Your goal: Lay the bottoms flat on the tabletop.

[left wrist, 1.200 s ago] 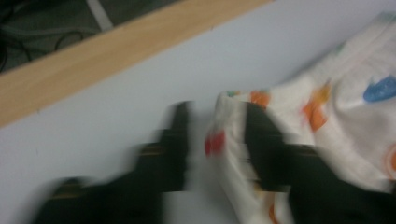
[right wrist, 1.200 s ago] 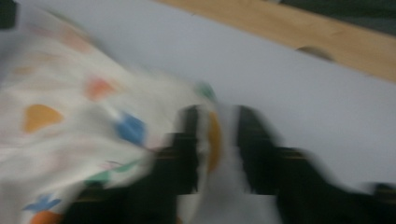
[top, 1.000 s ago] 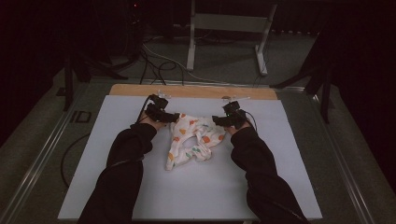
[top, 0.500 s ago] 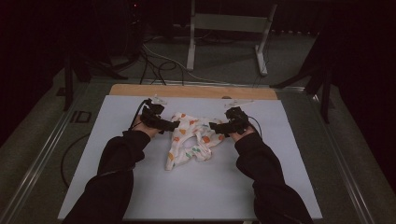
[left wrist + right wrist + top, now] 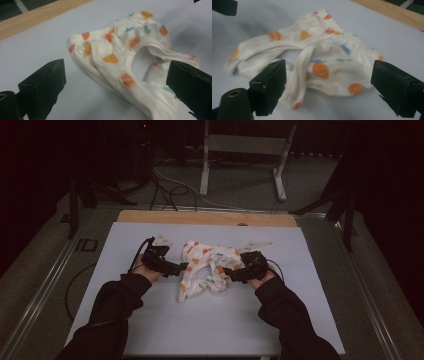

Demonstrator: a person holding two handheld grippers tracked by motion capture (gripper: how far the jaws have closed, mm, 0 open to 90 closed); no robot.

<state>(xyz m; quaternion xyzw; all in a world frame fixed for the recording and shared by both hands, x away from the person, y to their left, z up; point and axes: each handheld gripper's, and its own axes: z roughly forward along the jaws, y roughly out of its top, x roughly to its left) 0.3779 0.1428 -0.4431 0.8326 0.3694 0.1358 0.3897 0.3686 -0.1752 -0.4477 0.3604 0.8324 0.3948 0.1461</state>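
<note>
High view: a person's two forearms in dark sleeves come in from the bottom; each hand holds a gripper at either side of a crumpled garment.
Garment point(image 5: 207, 267): small, cream, printed with orange, green and blue shapes; it lies bunched on the white sheet of the counter point(image 5: 150, 320), near the middle and slightly toward the far edge. An elastic waistband and a leg opening show in both gripper views.
Left gripper point(image 5: 181, 268): at the garment's left edge, tips pointing toward the cloth. Whether the tips touch it cannot be told from above.
Left jaws: wide apart, having just been opening. In the left gripper view the garment point(image 5: 130, 62) lies on the sheet ahead of and between the two black jaws; neither pad presses on it.
Right gripper point(image 5: 229, 272): at the garment's right edge, tips pointing toward the cloth.
Right jaws: wide apart, having just been opening. In the right gripper view the garment point(image 5: 317, 57) lies ahead of and between the jaws, with a loose fold close to the left jaw; no pad clamps the cloth.
Counter: white sheet with a wooden strip point(image 5: 205, 217) along the far edge.
Surroundings: dark floor with cables and a pale metal stand point(image 5: 245, 155) beyond the counter.
</note>
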